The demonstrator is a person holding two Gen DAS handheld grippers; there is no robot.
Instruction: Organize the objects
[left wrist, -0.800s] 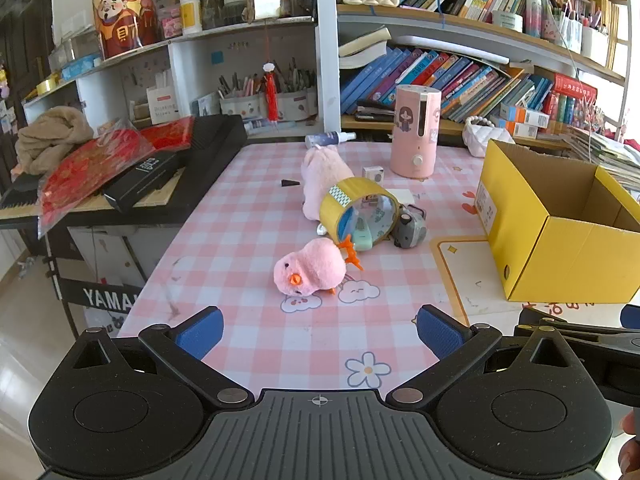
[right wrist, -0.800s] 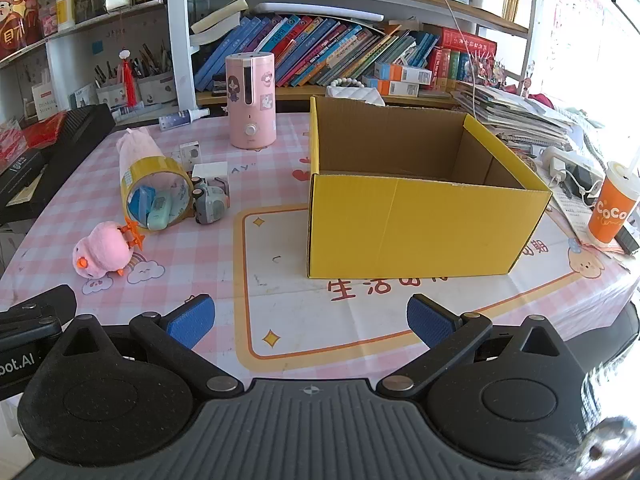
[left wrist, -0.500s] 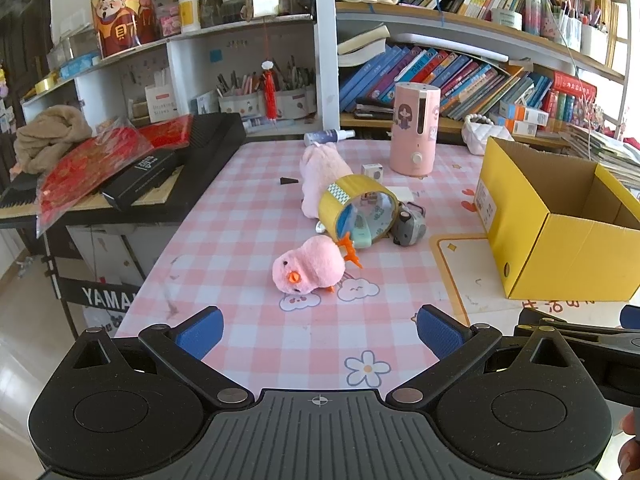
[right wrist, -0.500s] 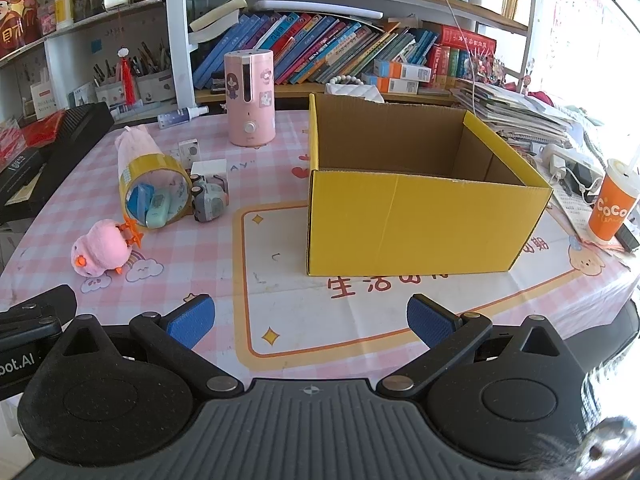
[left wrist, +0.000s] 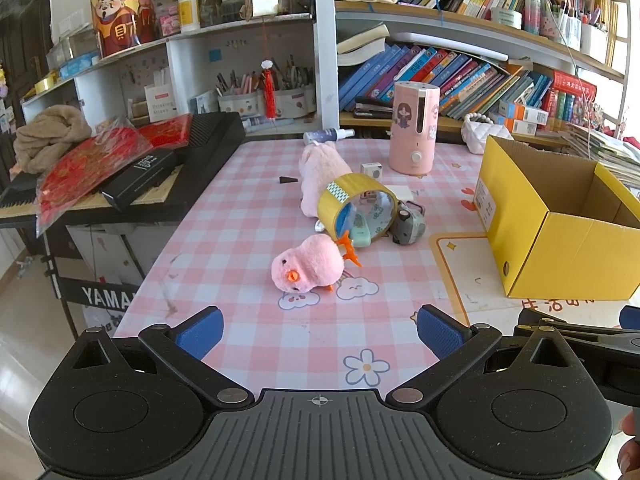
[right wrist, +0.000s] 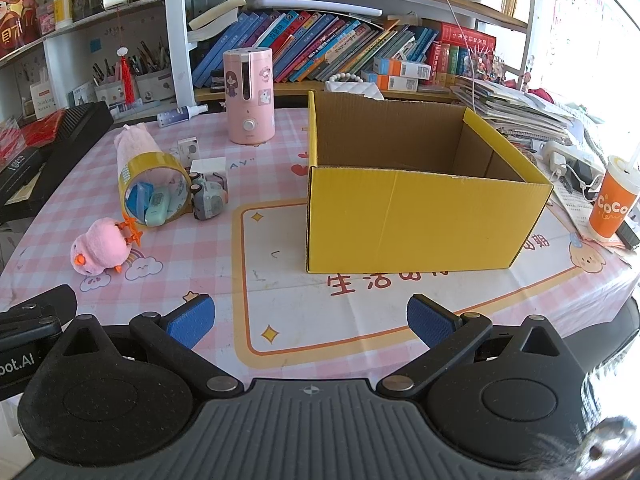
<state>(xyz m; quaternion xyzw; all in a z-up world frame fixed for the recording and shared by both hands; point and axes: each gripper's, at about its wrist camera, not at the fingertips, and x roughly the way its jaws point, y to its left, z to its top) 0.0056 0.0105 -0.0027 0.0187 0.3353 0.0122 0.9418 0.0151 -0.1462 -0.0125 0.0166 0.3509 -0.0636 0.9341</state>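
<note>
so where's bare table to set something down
Free: the white mat between the open right gripper and the yellow cardboard box; pink checked cloth left of the pink plush chick. Crowded: around the yellow tape roll.

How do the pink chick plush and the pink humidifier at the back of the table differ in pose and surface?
The pink chick plush lies tipped on its side near the front of the table; the pink humidifier stands upright at the back by the shelves. The chick is fuzzy, with an orange beak and feet; the humidifier is smooth and hard, with stickers and a round knob low on its front. The humidifier is taller. Both are pink and sit outside the yellow box.
</note>
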